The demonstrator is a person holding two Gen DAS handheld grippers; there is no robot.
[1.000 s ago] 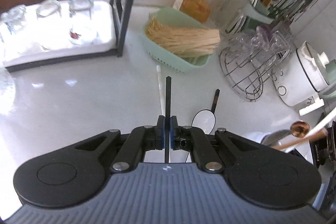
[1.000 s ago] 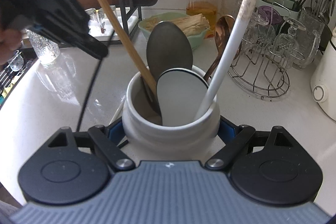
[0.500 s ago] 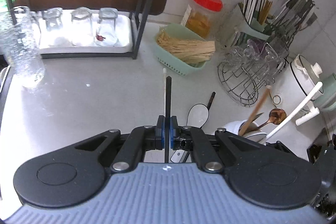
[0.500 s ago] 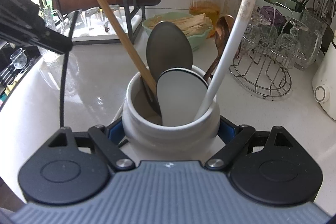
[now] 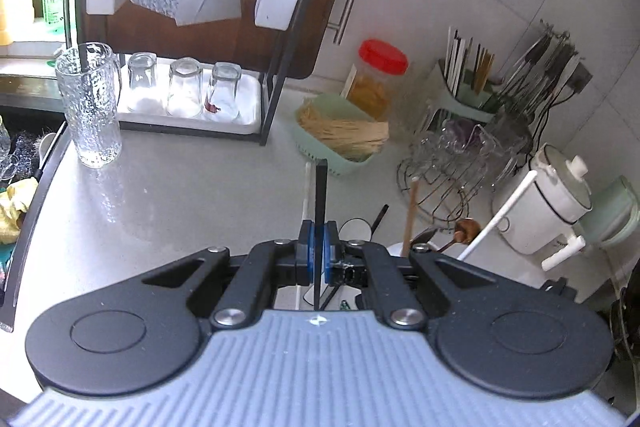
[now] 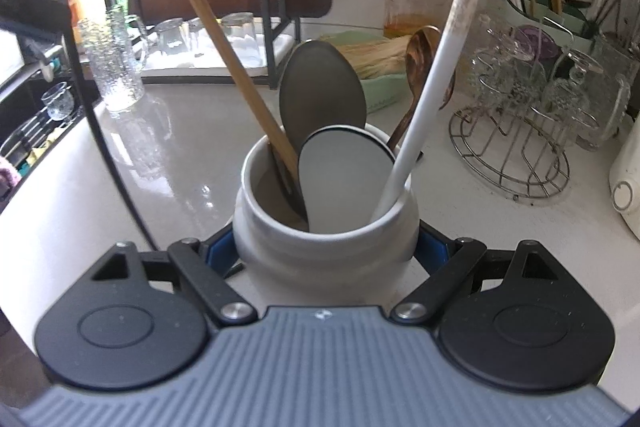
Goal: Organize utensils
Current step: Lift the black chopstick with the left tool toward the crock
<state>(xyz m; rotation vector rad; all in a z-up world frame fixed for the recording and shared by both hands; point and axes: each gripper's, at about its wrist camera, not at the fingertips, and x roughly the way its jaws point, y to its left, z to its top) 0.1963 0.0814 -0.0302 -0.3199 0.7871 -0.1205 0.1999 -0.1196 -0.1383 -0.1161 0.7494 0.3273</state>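
Progress check: the white crock (image 6: 326,223) already holds a wooden-handled utensil, a grey spoon (image 6: 322,99), a white-faced spoon, a copper spoon (image 6: 420,51) and a long white handle (image 6: 444,39), so I judge most of the sorting done. What is left: the thin black utensil (image 5: 321,211) I am carrying, plus a spoon (image 5: 358,227) and a white stick (image 5: 306,187) lying on the surface just past the left tool, around 12 o'clock.

Left tool (image 5: 319,255) – pads pressed together on the black utensil, whose shaft points away toward 12. It is held above the surface, tilted downward; in the right view the shaft hangs at 9 o'clock of the crock, clear of it.

Right tool (image 6: 326,251) – clamped on the crock's body from both sides, angled downward, crock standing on the surface.
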